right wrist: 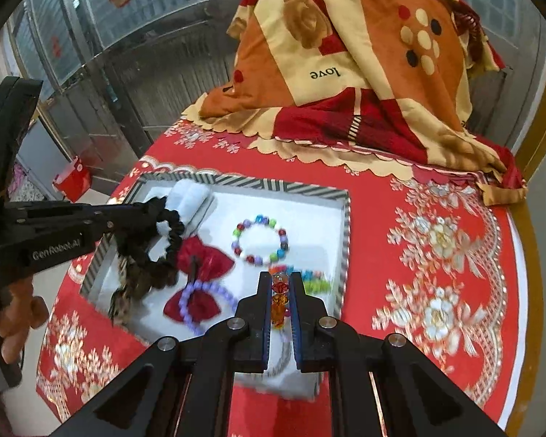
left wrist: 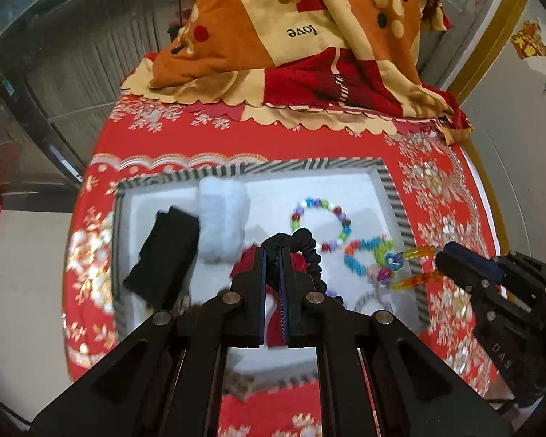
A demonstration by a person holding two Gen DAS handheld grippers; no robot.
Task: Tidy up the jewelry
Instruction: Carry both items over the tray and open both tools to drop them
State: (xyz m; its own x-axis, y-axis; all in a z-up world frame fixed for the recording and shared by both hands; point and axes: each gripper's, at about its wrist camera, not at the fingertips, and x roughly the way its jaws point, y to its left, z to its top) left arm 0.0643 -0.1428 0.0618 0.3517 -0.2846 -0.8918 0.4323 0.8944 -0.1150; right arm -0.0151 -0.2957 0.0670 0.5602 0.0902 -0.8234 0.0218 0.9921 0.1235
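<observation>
A striped-rim tray with a white floor lies on the red cloth. My left gripper is shut on a black scrunchie, which hangs above the tray's left part. My right gripper is shut on a chain of clear amber, red and coloured links over the tray's right rim. In the tray lie a multicoloured bead bracelet, a teal bead piece, a red bow and a purple bead bracelet.
A white fluffy piece and a black cloth item lie in the tray's left part. A folded orange and red quilt is piled at the far end. A hand holds the left gripper. The floor drops off at left.
</observation>
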